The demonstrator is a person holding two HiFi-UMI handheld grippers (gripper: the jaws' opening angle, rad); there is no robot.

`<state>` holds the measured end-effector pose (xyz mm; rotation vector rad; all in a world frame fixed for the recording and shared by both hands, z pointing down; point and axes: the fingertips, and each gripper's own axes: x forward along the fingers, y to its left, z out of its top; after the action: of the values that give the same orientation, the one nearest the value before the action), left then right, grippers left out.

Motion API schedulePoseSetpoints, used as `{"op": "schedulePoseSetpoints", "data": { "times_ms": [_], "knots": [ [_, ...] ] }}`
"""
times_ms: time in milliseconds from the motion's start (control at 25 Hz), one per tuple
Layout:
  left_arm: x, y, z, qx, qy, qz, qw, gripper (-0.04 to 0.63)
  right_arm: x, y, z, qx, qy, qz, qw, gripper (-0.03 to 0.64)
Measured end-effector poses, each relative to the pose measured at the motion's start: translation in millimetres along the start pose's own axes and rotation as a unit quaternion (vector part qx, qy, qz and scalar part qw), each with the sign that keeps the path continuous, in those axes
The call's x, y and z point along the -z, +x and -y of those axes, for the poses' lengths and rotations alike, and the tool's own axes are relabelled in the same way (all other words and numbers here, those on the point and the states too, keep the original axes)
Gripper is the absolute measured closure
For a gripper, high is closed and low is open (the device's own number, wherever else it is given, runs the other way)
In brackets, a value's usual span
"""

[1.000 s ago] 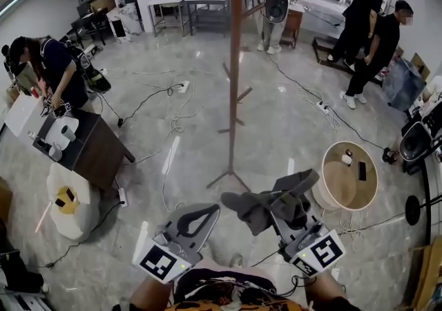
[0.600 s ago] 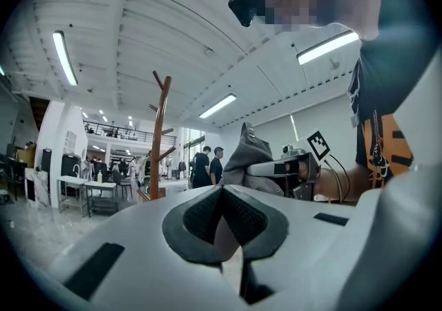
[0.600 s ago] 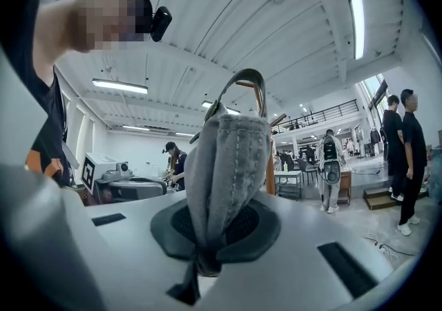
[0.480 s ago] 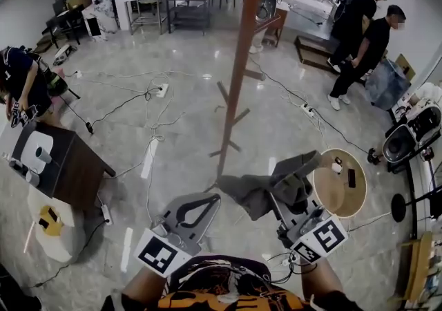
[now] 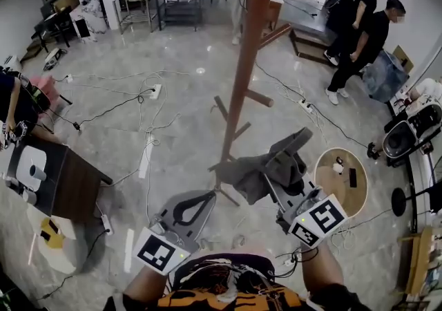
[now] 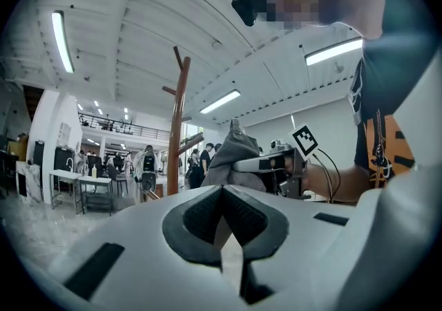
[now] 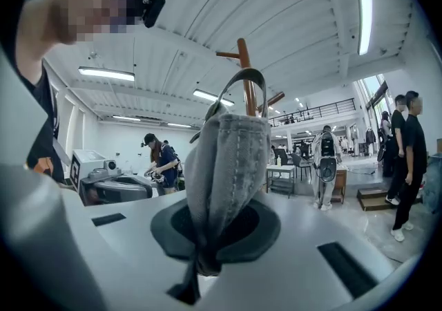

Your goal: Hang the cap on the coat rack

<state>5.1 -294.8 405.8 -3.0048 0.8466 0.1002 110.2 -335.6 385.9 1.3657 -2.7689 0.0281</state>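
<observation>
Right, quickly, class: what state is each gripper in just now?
Left gripper: closed, nothing between its jaws.
Right gripper: closed on the grey cap.

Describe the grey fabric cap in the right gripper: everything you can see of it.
The grey fabric cap looks like soft cotton with lighter stitched seams. It is folded and crumpled, pinched low between the shut jaws of the right gripper. It stands upright above them, and its adjuster strap arches as a loop on top. In the head view its brim juts outward. Only the gripper touches it; it hangs on no peg of the brown wooden coat rack yet.
</observation>
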Motion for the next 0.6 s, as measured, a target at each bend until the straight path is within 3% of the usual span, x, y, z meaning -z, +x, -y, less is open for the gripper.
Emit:
{"op": "schedulePoseSetpoints", "data": {
  "times_ms": [280,600],
  "knots": [
    [-1,21,-8,-0.027,-0.006,0.003,0.9996,0.575,10,44,33,-0.024,0.009,-0.049,0.998,0.589],
    [0,27,-12,-0.051,-0.003,0.001,0.9987,0.575,25,82,44,-0.054,0.015,-0.059,0.997,0.589]
  ]
}}
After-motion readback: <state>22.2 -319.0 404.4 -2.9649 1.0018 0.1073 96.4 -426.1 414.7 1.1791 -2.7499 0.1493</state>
